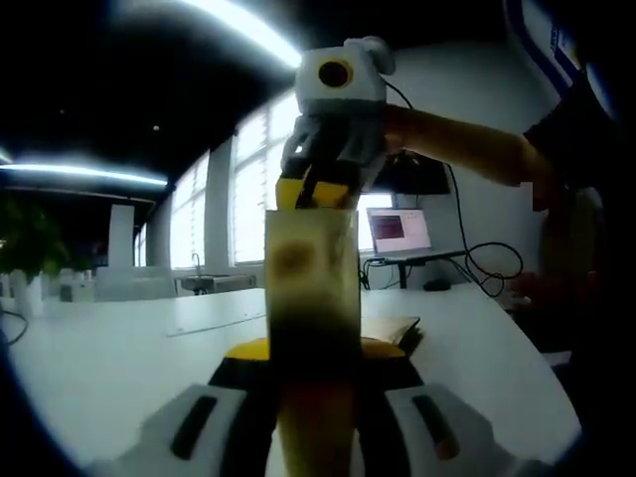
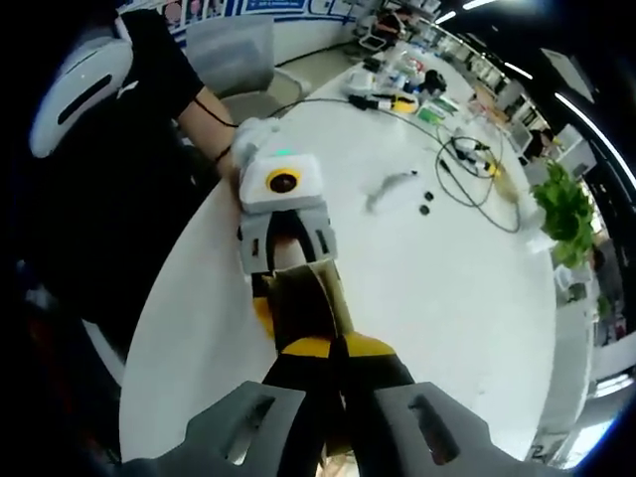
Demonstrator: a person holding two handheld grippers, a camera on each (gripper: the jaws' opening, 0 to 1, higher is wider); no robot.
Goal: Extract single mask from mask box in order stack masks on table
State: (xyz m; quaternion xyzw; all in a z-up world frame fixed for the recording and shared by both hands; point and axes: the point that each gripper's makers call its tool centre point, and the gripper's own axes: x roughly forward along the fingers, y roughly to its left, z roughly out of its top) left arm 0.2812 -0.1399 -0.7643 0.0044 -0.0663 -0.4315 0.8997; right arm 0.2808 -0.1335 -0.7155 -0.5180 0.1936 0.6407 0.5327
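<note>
Holding the mask box [image 1: 310, 298] up off the table, I've got it pinched from both ends. In the left gripper view it stands as a tall tan slab straight ahead of my left gripper [image 1: 314, 383], whose yellow-tipped jaws are closed on its near end. My right gripper [image 1: 316, 194] bites the far end from above, jaws clamped tight on the cardboard edge.

From the right gripper view, the same box [image 2: 306, 298] runs away from my right gripper [image 2: 336, 348], gripped between its closed jaws, and my left gripper [image 2: 283, 248] meets it at the far end, its white body and yellow lens ring facing me. I cannot make out a single mask anywhere; the box face is too dark and blurred to say whether it is open.

Beyond the box, the white table [image 2: 447, 298] spreads below and to the right of my claw. Farther out lie black cables [image 2: 467, 164], some small dark bits, and a green plant [image 2: 561, 214] near the edge. In the left gripper view, an open laptop [image 1: 397, 231] sits beyond my jaws to the right.
</note>
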